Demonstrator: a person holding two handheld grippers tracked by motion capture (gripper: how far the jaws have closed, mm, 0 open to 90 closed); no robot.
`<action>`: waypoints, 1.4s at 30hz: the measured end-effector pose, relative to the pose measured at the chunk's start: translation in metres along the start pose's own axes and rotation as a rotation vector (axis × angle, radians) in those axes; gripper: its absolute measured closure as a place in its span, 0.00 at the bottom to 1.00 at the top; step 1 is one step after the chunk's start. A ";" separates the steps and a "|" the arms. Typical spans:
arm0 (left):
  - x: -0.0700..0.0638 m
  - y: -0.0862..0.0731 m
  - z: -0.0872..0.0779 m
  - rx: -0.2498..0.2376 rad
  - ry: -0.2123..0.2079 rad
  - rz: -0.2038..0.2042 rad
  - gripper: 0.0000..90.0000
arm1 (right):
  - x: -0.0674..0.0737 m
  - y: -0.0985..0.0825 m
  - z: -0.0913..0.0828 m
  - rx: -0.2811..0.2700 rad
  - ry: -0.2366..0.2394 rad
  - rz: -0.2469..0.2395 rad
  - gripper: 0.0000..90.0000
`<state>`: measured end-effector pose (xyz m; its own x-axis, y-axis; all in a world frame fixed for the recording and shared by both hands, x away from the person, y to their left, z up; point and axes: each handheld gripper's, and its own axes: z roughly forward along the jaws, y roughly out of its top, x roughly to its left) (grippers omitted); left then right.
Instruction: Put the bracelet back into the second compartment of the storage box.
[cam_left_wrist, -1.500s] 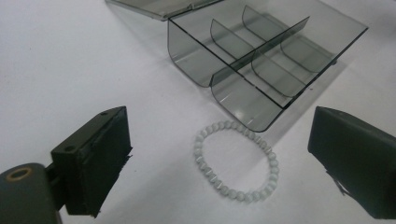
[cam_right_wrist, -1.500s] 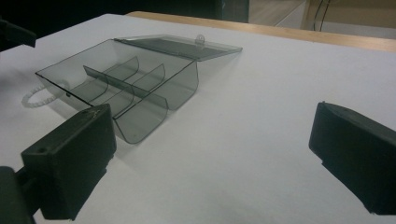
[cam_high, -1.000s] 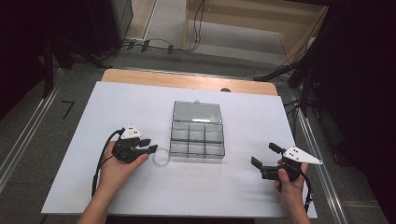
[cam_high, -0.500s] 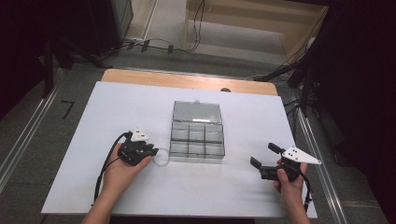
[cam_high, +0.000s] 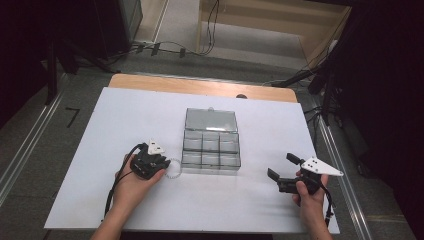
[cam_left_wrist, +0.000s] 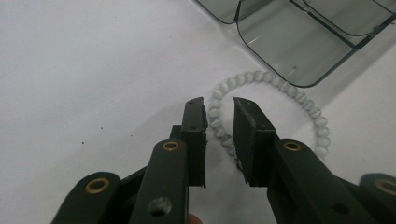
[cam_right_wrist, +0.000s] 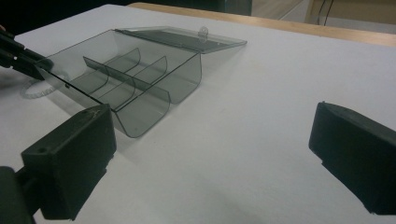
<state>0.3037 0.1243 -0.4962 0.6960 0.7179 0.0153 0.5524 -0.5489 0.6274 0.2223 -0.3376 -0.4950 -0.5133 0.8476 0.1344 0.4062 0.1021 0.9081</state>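
The left claw (cam_left_wrist: 219, 116) points down at a white bead bracelet (cam_left_wrist: 299, 95) lying flat on the white tabletop (cam_high: 125, 115). Its jaws have just been closing and now straddle the near arc of the beads, a narrow gap remaining, so the pads do not yet pinch them. Just beyond the claw's tips stands the open clear compartment box (cam_high: 211, 145), close beside the bracelet's far side. The right claw (cam_high: 284, 167) hovers spread wide and empty, well apart to the box's other side.
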 end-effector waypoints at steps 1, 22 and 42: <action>0.000 0.000 0.000 0.002 0.002 0.001 0.84 | 0.000 0.000 0.000 0.000 0.000 0.000 0.00; -0.008 0.001 0.002 0.015 0.062 0.026 0.94 | 0.000 -0.001 0.003 0.013 0.000 0.007 0.00; 0.007 -0.006 -0.003 -0.052 -0.043 -0.030 0.95 | -0.001 -0.002 0.003 0.013 -0.004 0.006 0.00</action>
<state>0.3035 0.1338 -0.4977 0.6994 0.7138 -0.0365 0.5492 -0.5041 0.6665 0.2244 -0.3366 -0.4978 -0.5078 0.8504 0.1376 0.4190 0.1042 0.9020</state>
